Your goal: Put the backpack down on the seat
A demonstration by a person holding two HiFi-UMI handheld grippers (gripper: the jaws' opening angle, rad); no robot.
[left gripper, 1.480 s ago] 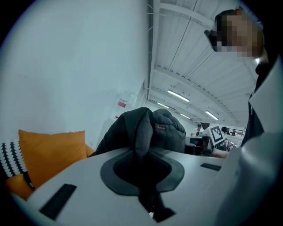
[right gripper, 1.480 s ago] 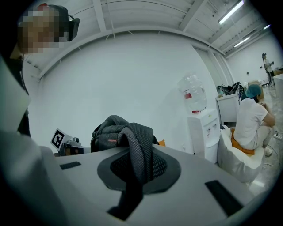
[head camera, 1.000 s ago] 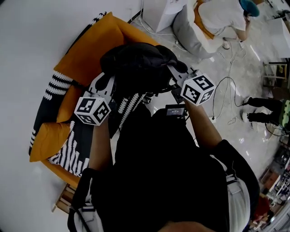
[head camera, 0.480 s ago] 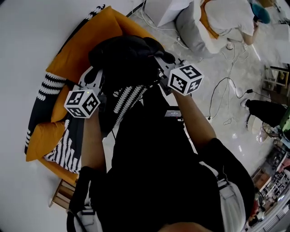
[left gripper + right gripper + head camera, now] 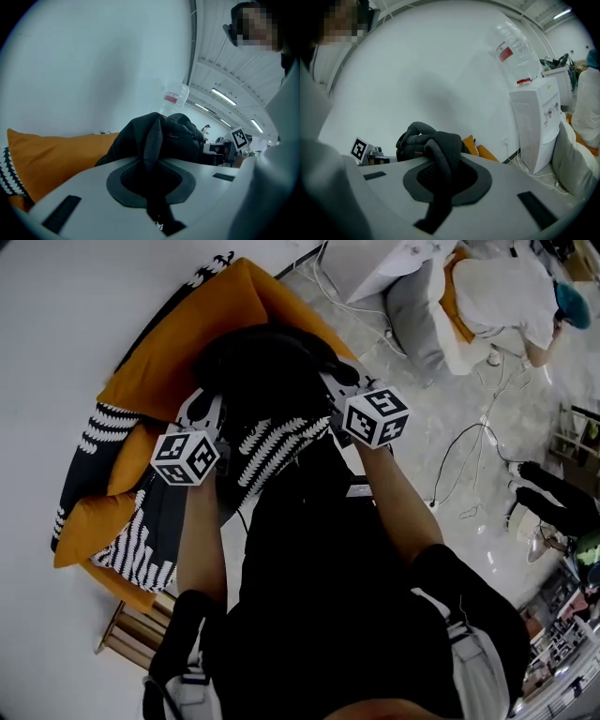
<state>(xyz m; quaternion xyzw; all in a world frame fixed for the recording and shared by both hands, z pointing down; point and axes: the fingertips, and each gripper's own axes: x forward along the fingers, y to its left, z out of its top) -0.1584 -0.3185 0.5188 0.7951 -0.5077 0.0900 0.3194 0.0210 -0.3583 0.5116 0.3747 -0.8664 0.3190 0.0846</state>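
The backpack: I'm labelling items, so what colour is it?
The backpack is black, clearest in the head view.

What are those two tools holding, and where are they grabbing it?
The black backpack: the left tool and right tool each pinch a strap.

Head view looks steeply down from above; both gripper views sit close behind, facing the shared backpack (image 5: 267, 371).

The person wears a black short-sleeved top (image 5: 328, 606), with pale grey cloth (image 5: 480, 662) at the hips. The left hand-held gripper (image 5: 208, 407) and the right hand-held gripper (image 5: 330, 382) each have a pale grey shell, dark rounded pads, dark rectangular slots and a white cube (image 5: 187, 457) printed with black square markers.
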